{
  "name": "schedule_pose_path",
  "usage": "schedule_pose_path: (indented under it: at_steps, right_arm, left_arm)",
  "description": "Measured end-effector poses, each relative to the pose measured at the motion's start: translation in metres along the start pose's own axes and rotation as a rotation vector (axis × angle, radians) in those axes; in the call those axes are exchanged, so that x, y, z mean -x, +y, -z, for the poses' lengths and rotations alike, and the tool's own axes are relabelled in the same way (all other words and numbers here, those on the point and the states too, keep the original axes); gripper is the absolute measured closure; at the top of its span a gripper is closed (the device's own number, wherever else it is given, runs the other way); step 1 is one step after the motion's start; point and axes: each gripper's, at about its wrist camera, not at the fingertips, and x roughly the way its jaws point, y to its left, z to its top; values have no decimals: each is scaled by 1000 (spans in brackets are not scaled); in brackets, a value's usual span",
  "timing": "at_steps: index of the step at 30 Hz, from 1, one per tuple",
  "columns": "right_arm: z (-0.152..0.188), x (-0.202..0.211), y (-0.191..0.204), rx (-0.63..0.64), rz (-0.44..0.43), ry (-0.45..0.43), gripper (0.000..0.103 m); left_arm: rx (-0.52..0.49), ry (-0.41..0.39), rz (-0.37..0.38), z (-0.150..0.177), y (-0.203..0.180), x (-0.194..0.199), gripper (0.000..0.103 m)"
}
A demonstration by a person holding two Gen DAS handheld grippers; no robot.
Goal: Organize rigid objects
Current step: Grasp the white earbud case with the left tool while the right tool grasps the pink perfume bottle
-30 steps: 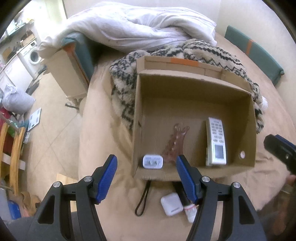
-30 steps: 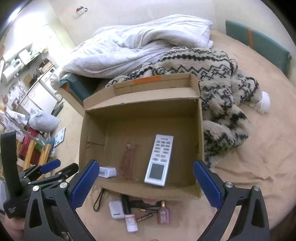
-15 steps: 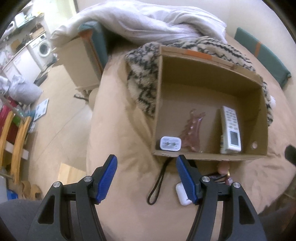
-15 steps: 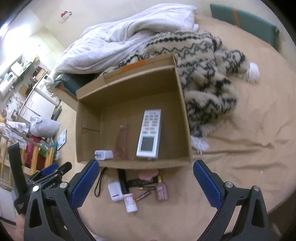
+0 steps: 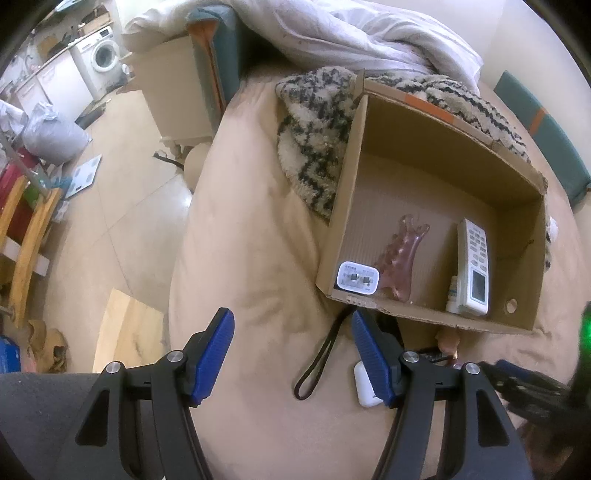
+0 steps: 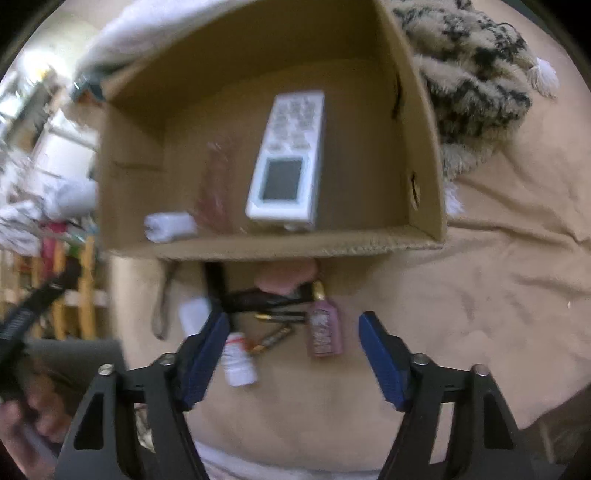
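We held the right gripper (image 6: 291, 343) above the loose items at the cardboard box's (image 6: 295, 249) six o'clock, jaws closing around the pink bottle (image 6: 324, 328), not yet touching; the left gripper (image 5: 291, 350) waited apart, empty.

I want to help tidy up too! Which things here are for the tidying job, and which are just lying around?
For the job:
- cardboard box
- remote, white charger, pink comb, already in the box
- pink bottle, white pill bottle, battery, white case, on the bed outside the box

Just lying around:
- white duvet
- patterned blanket
- washing machine
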Motion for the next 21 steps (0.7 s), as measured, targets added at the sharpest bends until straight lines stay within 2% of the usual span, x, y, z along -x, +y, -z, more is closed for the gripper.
schedule_pose_path:
  at_steps: [2, 4, 6, 8, 12, 14, 18, 21]
  right_arm:
    - [3, -16, -1, 21, 48, 43, 56]
    - [5, -30, -2, 36, 64, 72, 61]
    - [7, -44, -8, 35, 107, 89, 64]
    - [7, -53, -12, 22, 98, 100, 65]
    - [3, -58, -5, 65, 130, 89, 67]
    - [4, -58, 2, 119, 166, 83, 77]
    - [11, -51, 9, 149, 193, 61, 77]
    - [17, -37, 6, 127, 176, 33, 77]
  left_arm:
    - [-4, 7, 6, 1, -1, -1, 40]
    - [-2, 13, 7, 1, 0, -2, 40]
    - [1, 21, 7, 1, 1, -4, 40]
    - [4, 29, 3, 2, 2, -6, 40]
    - [-8, 49, -10, 5, 0, -13, 40]
    - [-20, 59, -18, 6, -2, -17, 40]
    - [-35, 88, -34, 11, -9, -29, 40]
    - [-76, 171, -9, 20, -28, -52, 40]
